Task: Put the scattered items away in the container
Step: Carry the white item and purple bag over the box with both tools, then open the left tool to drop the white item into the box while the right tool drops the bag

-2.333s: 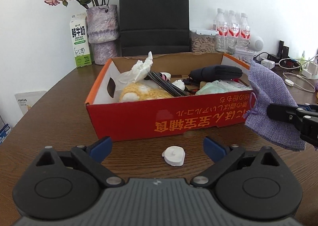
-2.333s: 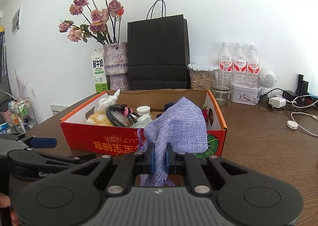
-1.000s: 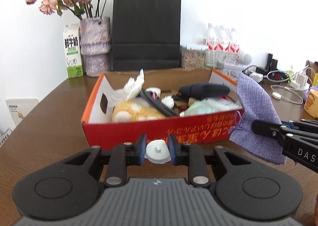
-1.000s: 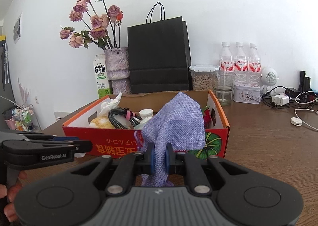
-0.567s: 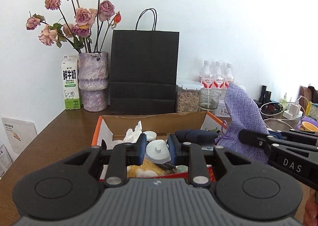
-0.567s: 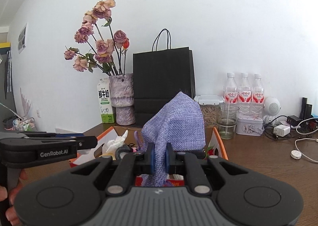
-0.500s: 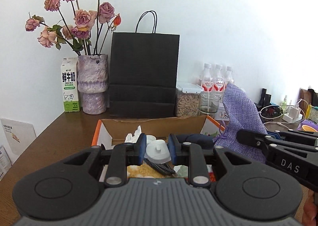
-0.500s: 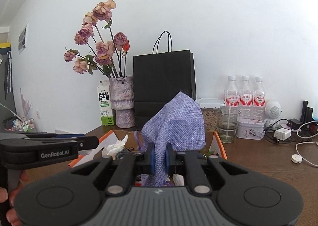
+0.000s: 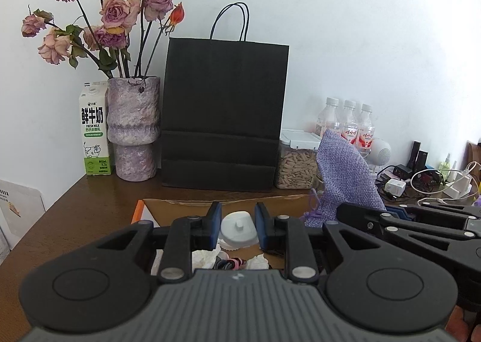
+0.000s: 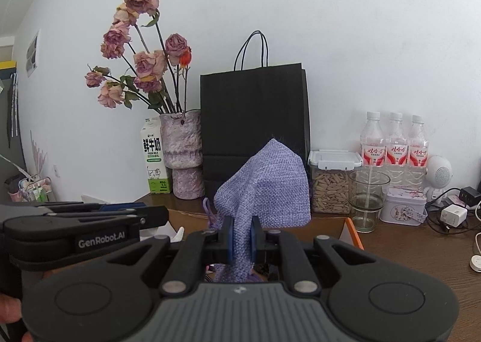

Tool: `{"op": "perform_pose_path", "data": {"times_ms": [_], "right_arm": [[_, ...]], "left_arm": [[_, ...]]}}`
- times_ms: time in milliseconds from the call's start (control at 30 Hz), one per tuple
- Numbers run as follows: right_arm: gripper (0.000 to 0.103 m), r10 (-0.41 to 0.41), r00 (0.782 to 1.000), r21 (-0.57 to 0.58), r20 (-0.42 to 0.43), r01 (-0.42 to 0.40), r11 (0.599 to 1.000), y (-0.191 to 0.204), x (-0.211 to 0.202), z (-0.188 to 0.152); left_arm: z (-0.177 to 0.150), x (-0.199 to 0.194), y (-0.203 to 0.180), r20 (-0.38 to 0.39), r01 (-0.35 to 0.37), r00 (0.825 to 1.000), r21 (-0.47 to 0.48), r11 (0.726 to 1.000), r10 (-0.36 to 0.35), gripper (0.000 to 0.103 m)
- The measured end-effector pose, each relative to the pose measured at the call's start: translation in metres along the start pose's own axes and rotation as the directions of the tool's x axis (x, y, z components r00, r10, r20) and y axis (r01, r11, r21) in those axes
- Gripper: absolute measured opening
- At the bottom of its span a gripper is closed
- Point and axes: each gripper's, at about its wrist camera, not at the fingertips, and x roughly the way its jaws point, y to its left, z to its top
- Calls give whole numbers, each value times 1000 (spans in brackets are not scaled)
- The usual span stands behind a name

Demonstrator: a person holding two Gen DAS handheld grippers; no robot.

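Both grippers have risen over the box [image 9: 180, 206] — left gripper [image 9: 239, 227] clamps the white cap [image 9: 239, 229], right gripper [image 10: 240, 236] pinches the purple pouch [image 10: 267, 185]; releasing too soon risks 2 misses.

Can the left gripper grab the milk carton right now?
Probably not. The left gripper is already shut on the white plastic piece over the box, so its fingers are full. The milk carton stands far back by the vase.
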Motion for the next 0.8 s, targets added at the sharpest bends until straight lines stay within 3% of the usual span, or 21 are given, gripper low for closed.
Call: {"op": "perform_pose_path", "data": {"times_ms": [267, 500, 600, 633, 667, 700, 733, 800], "right_arm": [[10, 11, 995, 3, -98, -10, 1000, -11, 41, -14], [13, 6, 990, -3, -140, -6, 1000, -13, 50, -23], [29, -8, 991, 13, -134, 10, 1000, -14, 46, -21], [44, -12, 991, 24, -133, 15, 1000, -15, 44, -20], [53, -14, 991, 31, -130, 18, 999, -16, 41, -18], [73, -16, 992, 36, -125, 20, 999, -17, 39, -17], [83, -19, 993, 38, -117, 24, 999, -17, 37, -16], [92, -38, 994, 34, -102, 41, 999, -18, 31, -12]], "left_arm": [[-9, 39, 4, -70, -16, 997, 34, 999, 18, 25], [-12, 41, 4, -76, -20, 997, 41, 999, 23, 25], [-10, 35, 4, -63, -26, 998, 25, 999, 27, 28], [-9, 32, 4, -57, -28, 998, 23, 999, 29, 36], [-8, 29, 4, -48, -35, 998, 20, 999, 36, 55], [-7, 26, 4, -35, -52, 998, 16, 998, 53, 64], [-5, 22, 4, -15, -76, 997, 16, 997, 76, 77], [-1, 14, 6, 24, -102, 995, 13, 995, 101, 92]]}}
